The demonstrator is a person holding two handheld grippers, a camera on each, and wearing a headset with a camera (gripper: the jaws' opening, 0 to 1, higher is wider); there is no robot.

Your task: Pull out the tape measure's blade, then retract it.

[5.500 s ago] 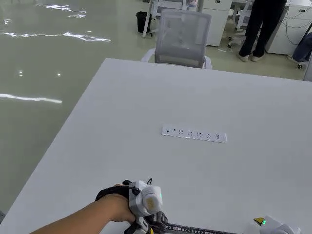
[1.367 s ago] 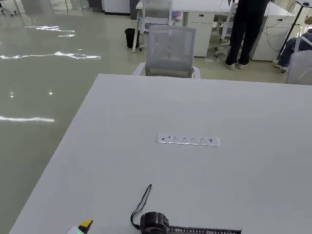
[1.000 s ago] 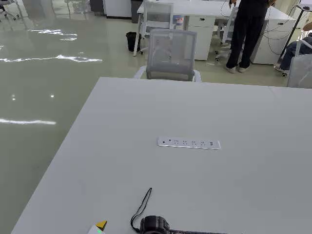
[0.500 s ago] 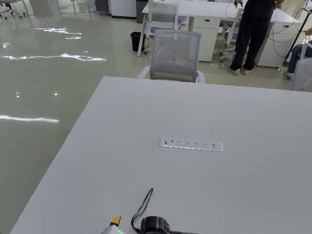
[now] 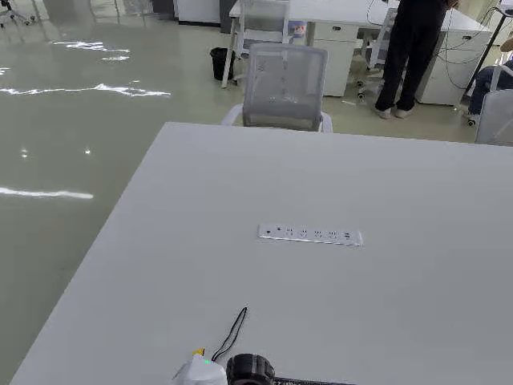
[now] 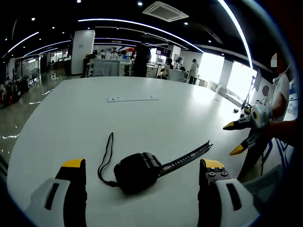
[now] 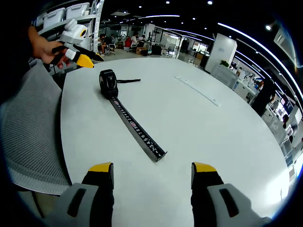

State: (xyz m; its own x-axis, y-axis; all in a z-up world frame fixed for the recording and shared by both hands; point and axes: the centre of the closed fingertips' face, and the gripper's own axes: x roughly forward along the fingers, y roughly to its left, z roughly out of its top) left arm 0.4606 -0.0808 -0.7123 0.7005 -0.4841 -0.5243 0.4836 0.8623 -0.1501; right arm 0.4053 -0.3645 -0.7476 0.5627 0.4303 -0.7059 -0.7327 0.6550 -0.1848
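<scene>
The left hand-held gripper (image 6: pixel 142 165) has its jaws spread wide and grips nothing. In its own view the black case (image 6: pixel 137 171) of the tape measure lies on the white worktop (image 6: pixel 142 118) just ahead of the yellow-tipped jaws and between their lines. Whether either jaw touches it cannot be told. In the head view this hand-held gripper (image 5: pixel 200 372) is cut off by the bottom of the picture, just left of the case (image 5: pixel 249 369), and its jaws are hidden there. The right hand-held gripper (image 7: pixel 152 168) is also spread and empty, poised over the worktop (image 7: pixel 213 142) just short of the blade's hooked end. The left gripper view shows it (image 6: pixel 232 139) off the worktop's edge, held in a hand.

The case (image 7: pixel 108 81) sits near the worktop's near edge, with its thin black lanyard (image 5: pixel 232 333) trailing towards the far edge. The blade (image 7: pixel 135 125) is drawn out and lies flat along that near edge. Its markings are too small to read, and in the head view most of the blade (image 5: pixel 309 382) is cut off. A white power strip (image 5: pixel 310 235) lies towards the middle of the worktop, well apart from the tape. Beyond the far edge stands a grey mesh chair (image 5: pixel 284 76), with a standing person (image 5: pixel 409 48) further back, cut off at the top
</scene>
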